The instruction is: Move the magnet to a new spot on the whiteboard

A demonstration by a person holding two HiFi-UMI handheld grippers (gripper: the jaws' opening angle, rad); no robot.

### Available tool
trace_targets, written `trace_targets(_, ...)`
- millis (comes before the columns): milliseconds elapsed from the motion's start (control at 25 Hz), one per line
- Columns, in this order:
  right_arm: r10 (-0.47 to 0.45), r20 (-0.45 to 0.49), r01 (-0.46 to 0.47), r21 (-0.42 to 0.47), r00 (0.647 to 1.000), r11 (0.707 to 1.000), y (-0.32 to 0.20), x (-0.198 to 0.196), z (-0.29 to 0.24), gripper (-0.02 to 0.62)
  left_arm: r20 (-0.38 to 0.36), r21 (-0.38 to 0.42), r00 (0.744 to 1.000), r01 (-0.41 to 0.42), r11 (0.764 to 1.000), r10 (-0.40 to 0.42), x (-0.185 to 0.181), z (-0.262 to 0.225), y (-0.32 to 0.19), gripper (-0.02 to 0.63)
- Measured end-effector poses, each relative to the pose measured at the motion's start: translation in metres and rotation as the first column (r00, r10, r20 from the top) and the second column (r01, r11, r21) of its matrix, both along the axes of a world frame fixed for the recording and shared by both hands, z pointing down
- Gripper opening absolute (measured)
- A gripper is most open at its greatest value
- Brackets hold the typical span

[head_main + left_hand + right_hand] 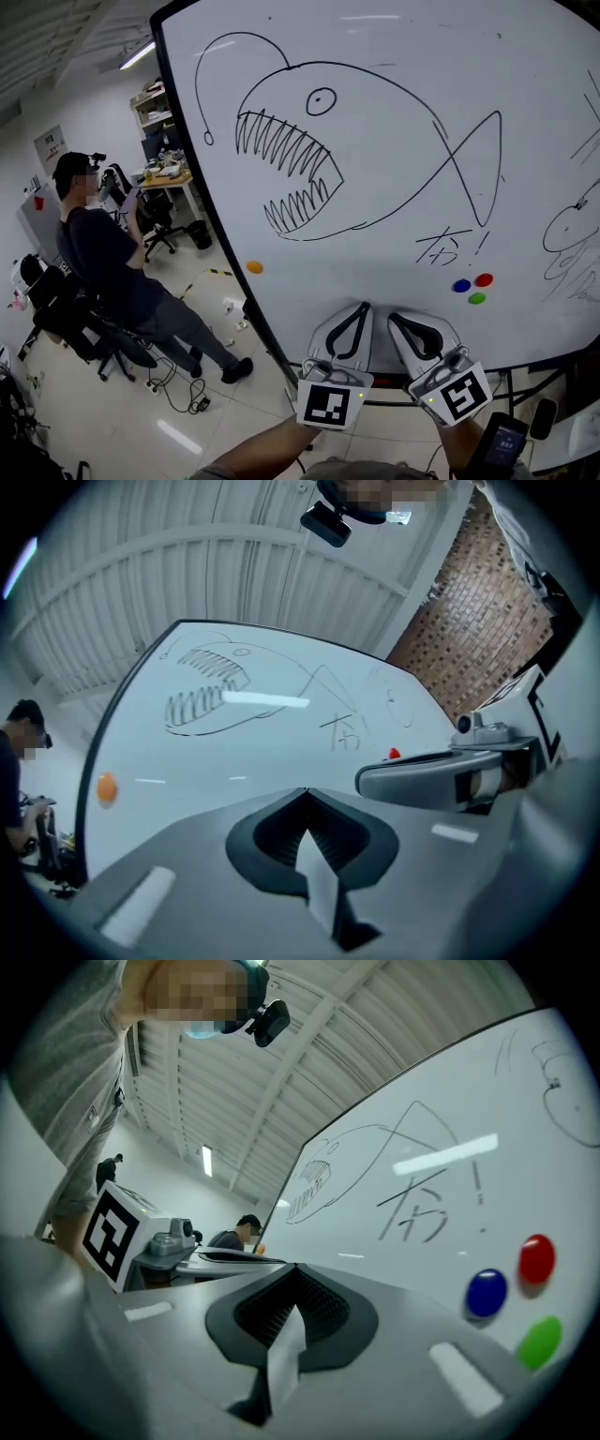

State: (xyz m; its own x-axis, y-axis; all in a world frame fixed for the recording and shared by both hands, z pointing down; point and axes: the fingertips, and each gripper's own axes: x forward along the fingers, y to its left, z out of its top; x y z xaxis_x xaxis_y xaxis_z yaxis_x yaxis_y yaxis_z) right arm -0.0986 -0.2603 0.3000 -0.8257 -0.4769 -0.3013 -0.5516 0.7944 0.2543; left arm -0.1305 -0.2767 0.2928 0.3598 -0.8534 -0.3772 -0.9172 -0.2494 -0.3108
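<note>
Presently, head view: left gripper (pixel 362 305) and right gripper (pixel 393 315) sit at the whiteboard's (pixel 394 258) bottom edge; orange magnet (pixel 254 267) rests by its left edge, untouched.
Left gripper view: jaws pressed together, empty.
Right gripper view: likewise.
Move judged not begun.

My whiteboard (pixel 394 216) is white w/ black frame & a black-line fish drawing (pixel 309 150). Near its left edge: orange magnet (pixel 254 267). Toward the bottom-right corner: blue magnet (pixel 461 286), red magnet (pixel 484 279), green magnet (pixel 477 298). My left claw (pixel 361 307) & right claw (pixel 394 318) are pale grey w/ black pads, each w/ a black-&-white square-marker cube.
</note>
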Motion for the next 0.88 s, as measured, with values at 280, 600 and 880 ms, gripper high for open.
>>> trace_targets(280, 0.128, 0.013, -0.128, -0.026, 0.992, 0.991, -0.014, 0.105, 0.006, 0.002, 0.025, -0.043, 0.992, -0.119, 0.992, 0.12, 0.113, 0.012, -0.01, 0.002)
trace_targets(600, 0.197, -0.03, -0.196, 0.02, 0.98, 0.98, -0.029, 0.176, 0.02, 0.002, 0.068, -0.082, 0.99, -0.121, 0.989, 0.127, 0.181, 0.031, -0.025, 0.002)
trace_targets(880, 0.187, -0.007, -0.187, -0.037, 0.982, 0.982, -0.035, 0.189, 0.023, 0.0, 0.127, -0.094, 0.991, -0.031, 0.995, 0.042, 0.198, 0.037, -0.037, 0.086)
